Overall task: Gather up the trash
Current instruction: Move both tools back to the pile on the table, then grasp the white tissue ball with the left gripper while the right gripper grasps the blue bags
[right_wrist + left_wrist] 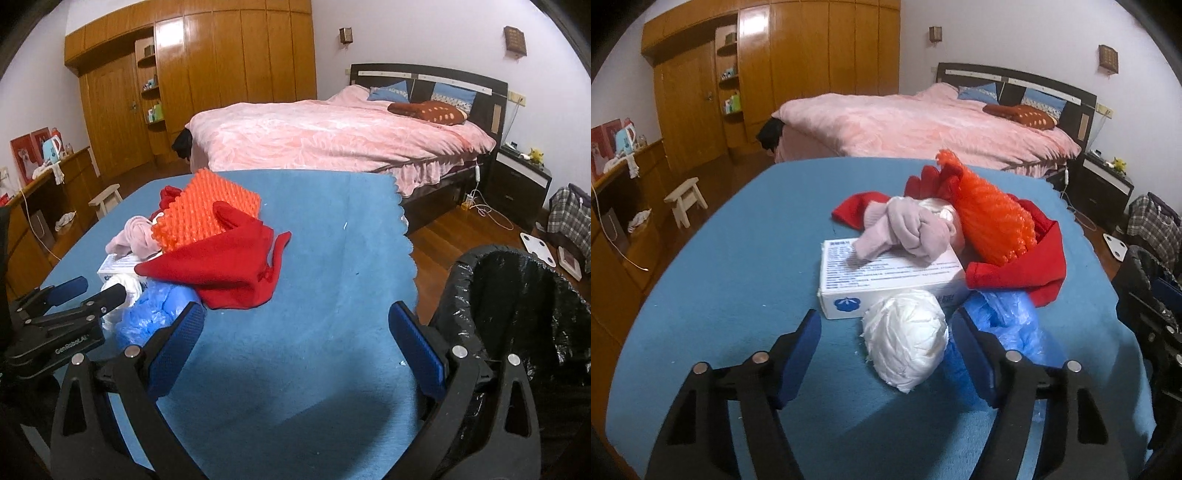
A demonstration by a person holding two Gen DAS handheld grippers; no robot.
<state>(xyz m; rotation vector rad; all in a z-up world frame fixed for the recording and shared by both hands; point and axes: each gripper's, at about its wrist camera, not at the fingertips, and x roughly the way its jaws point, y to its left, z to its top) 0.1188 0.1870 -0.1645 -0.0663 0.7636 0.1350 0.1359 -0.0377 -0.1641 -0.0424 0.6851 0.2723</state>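
On the blue table cloth (pixel 720 258) lies a pile: a crumpled white paper ball (pixel 907 338), a white box (pixel 886 280), a blue plastic bag (pixel 1012 321), a pale pink sock bundle (pixel 908 232), an orange foam net (pixel 993 221) and a red cloth (pixel 1019 273). My left gripper (pixel 886 325) is open, its fingers on either side of the paper ball. My right gripper (pixel 295 314) is open and empty over bare cloth, right of the pile. The left gripper (pixel 86 291) shows at the left of the right wrist view.
A bin with a black liner (pixel 517 306) stands at the table's right edge. Behind are a pink bed (pixel 332 136), a wooden wardrobe (pixel 221 74), a small stool (pixel 687 199) and a nightstand (pixel 521 181).
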